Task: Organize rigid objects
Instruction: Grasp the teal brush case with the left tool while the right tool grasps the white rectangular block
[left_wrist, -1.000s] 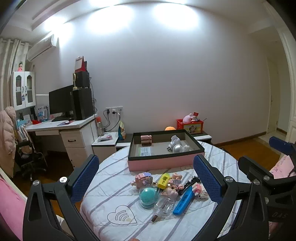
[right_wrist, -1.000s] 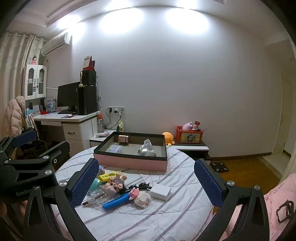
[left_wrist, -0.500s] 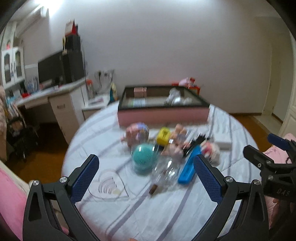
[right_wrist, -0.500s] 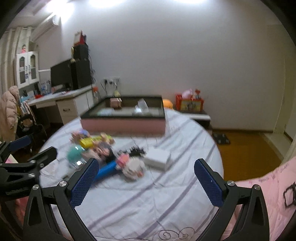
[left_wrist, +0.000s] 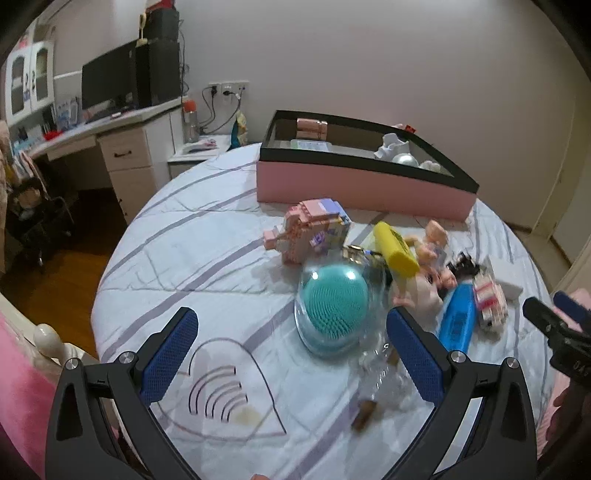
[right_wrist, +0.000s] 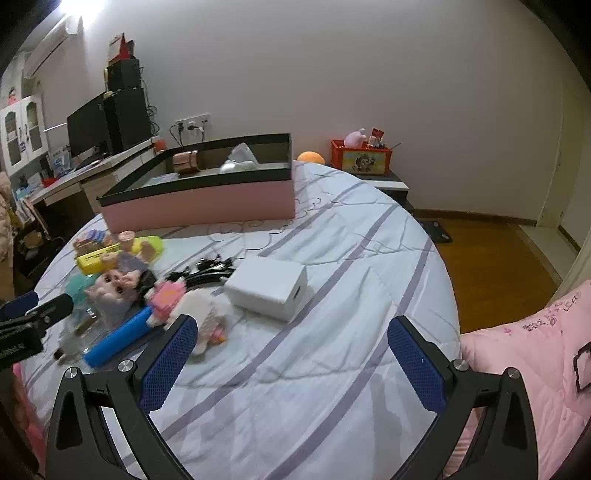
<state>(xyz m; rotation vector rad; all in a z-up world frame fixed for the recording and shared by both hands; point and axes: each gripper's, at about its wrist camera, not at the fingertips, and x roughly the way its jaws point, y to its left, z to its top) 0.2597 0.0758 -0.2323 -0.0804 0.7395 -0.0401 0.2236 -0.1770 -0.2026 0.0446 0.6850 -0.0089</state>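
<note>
A pile of small objects lies on the round striped table (left_wrist: 207, 236): a teal brush in a clear dome (left_wrist: 334, 302), a pink block figure (left_wrist: 314, 229), a yellow case (left_wrist: 395, 251), a blue bar (left_wrist: 456, 321), dolls (right_wrist: 118, 284) and a white box (right_wrist: 267, 286). A pink box with a black rim (left_wrist: 354, 181) stands behind them, holding a few items. My left gripper (left_wrist: 291, 358) is open, just in front of the teal brush. My right gripper (right_wrist: 291, 365) is open above bare cloth, in front of the white box.
A desk with a monitor (left_wrist: 107, 85) stands at the left. A red crate (right_wrist: 360, 160) sits on a low stand behind the table. Wooden floor (right_wrist: 491, 258) lies to the right. A pink quilt (right_wrist: 535, 369) is at the near right.
Both grippers have moved forward and tilted down toward the table. The pile now looks much nearer. Both stay open.
</note>
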